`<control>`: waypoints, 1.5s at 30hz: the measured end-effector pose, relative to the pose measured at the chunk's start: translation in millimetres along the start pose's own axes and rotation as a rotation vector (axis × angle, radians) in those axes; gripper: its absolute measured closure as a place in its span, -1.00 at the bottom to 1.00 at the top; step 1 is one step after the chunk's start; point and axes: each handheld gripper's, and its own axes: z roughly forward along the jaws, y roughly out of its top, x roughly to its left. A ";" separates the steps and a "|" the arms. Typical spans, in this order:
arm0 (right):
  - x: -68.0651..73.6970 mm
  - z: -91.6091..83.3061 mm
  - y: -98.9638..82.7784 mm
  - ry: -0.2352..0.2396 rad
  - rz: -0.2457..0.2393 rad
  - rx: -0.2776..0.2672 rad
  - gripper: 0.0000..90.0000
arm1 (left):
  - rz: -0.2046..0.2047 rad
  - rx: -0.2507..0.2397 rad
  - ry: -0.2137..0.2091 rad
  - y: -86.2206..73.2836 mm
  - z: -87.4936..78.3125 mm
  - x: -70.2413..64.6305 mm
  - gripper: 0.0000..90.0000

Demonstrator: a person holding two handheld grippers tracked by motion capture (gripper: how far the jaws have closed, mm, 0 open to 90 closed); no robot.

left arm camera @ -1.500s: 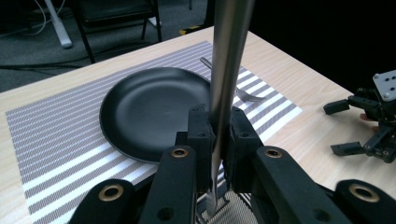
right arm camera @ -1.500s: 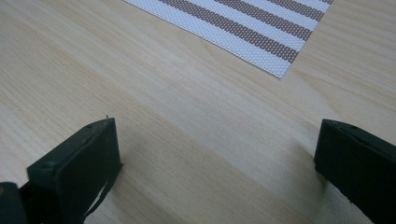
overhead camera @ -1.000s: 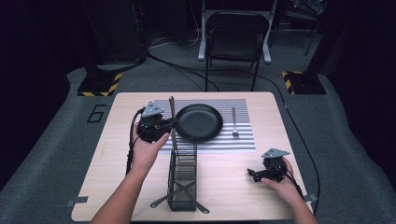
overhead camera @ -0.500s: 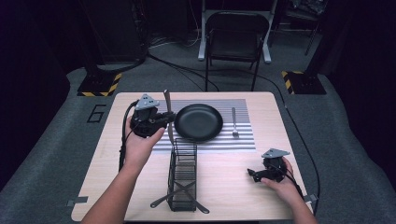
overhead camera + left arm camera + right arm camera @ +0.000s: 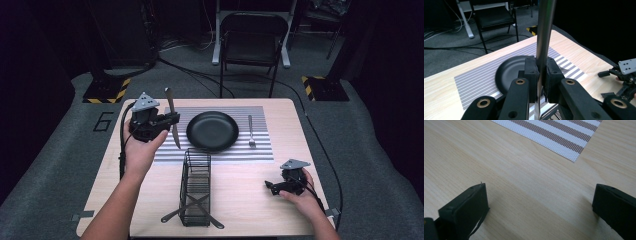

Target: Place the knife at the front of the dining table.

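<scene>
Left gripper [image 5: 172,120]: raised above the table's left side, jaws pressed onto a knife [image 5: 173,118] — blade clamped between the pads in the left gripper view.
Knife: held roughly upright and a little tilted, off the table, just left of the plate; steel shaft running up and out of the top of the left gripper view.
Right gripper [image 5: 270,186]: low at the table's near right corner, held by the right hand [image 5: 300,197]; jaws spread wide over bare wood, nothing between them.
Plate [image 5: 212,131]: black, round, sitting on the striped mat.
Mat [image 5: 260,150]: grey-and-white stripes, flat on the far half of the table; one corner visible past the right gripper's jaws.
Fork [image 5: 251,131]: lying on the mat just right of the plate, apart from it.
Rack [image 5: 196,187]: black wire basket, standing near the front edge — between the two hands.
Table [image 5: 240,200]: light wood.
Chair [image 5: 250,47]: dark folding chair beyond the far edge.
</scene>
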 end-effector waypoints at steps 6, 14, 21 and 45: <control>0.0 0.0 0.0 0.000 0.000 0.000 -1.00 | -0.017 -0.009 0.018 -2.3 -0.3 8.9 0.84; 0.0 0.0 0.0 0.000 0.001 0.000 -1.00 | -0.031 -0.009 0.041 -10.6 8.7 17.9 0.84; 0.0 0.0 0.0 0.000 -0.001 0.000 -1.00 | -0.048 -0.014 0.063 -20.7 22.2 27.7 0.84; 0.0 0.0 0.0 0.000 -0.001 0.000 -1.00 | -0.067 -0.033 0.128 -65.9 54.3 51.6 0.84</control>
